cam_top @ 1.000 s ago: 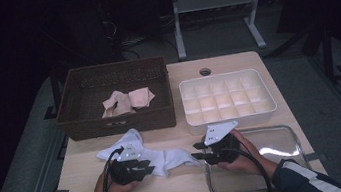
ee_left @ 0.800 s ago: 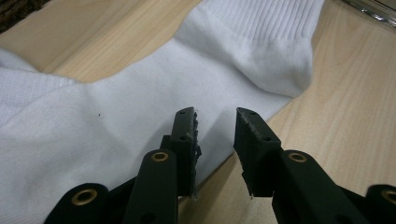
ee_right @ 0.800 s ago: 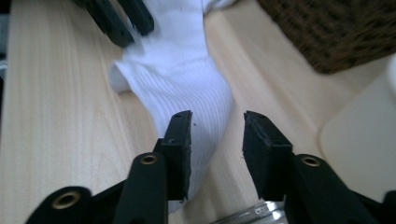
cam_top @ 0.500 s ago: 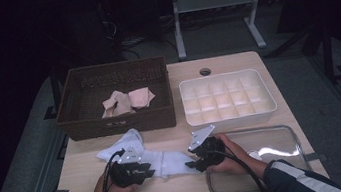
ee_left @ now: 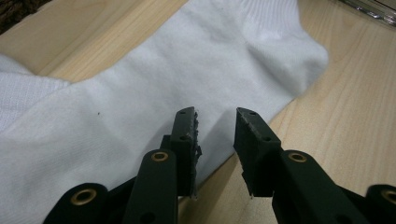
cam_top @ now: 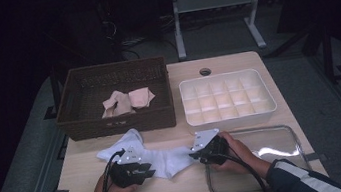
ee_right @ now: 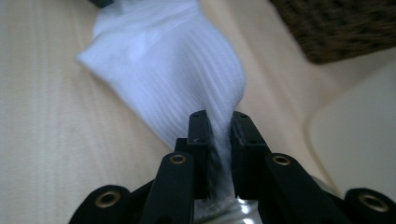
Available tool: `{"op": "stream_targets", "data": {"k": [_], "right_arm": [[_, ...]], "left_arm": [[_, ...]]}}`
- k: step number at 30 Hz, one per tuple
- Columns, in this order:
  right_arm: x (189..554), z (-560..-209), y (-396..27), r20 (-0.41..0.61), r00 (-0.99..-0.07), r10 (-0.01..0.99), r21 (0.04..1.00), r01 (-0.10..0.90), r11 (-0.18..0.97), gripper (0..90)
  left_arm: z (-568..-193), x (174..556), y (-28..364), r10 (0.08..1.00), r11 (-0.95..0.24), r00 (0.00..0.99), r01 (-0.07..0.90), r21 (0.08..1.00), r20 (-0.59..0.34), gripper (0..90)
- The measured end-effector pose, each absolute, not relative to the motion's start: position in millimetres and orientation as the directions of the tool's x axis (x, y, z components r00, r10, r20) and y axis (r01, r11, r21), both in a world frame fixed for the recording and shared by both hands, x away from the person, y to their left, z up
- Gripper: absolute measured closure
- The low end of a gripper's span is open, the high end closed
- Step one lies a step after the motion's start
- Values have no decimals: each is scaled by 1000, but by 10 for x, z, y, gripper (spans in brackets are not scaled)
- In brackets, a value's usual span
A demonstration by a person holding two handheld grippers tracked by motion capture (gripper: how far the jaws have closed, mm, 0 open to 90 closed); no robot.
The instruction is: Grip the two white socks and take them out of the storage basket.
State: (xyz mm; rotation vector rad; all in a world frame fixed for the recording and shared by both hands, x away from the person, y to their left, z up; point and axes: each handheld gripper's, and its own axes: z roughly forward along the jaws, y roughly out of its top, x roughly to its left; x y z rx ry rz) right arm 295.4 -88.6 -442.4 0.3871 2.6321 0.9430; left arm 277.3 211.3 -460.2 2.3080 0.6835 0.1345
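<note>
Pinching white sock, right gripper jaws closing

The right tongs are pinching the ribbed end of a white sock, their jaws having just been closing on the cloth. The sock is stretching away ahead of them across the pale worktop. A dark woven basket is lying ahead to their right, and a pale tray corner is sitting just to their right.
</note>
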Motion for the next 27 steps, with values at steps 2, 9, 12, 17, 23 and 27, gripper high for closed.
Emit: {"op": "stream_targets", "data": {"k": [2, 9, 12, 17, 23, 27], "right_arm": [[2933, -4402, -890, -199, -900, 388, 665, 167, 728, 792], [2900, -4339, -927, -181, -915, 362, 678, 150, 719, 541], [2901, -4305, -976, -135, -915, 380, 708, 179, 683, 561], [2935, -4224, -1067, -101, -894, 437, 757, 217, 617, 784], [2918, -4348, -891, -88, -909, 408, 713, 229, 663, 774], [2953, -4513, -752, -110, -922, 370, 636, 221, 740, 762]], "left_arm": [[-4602, 2772, 2108, 506, -607, 857, 433, 667, -96, 687], [-4583, 2741, 2148, 508, -616, 855, 444, 651, -104, 687], [-4581, 2720, 2167, 510, -612, 852, 453, 648, -114, 687], [-4572, 2708, 2204, 503, -623, 857, 448, 641, -110, 686], [-4570, 2695, 2176, 497, -628, 861, 442, 640, -108, 674], [-4569, 2697, 2174, 497, -629, 861, 445, 637, -111, 677]]}}
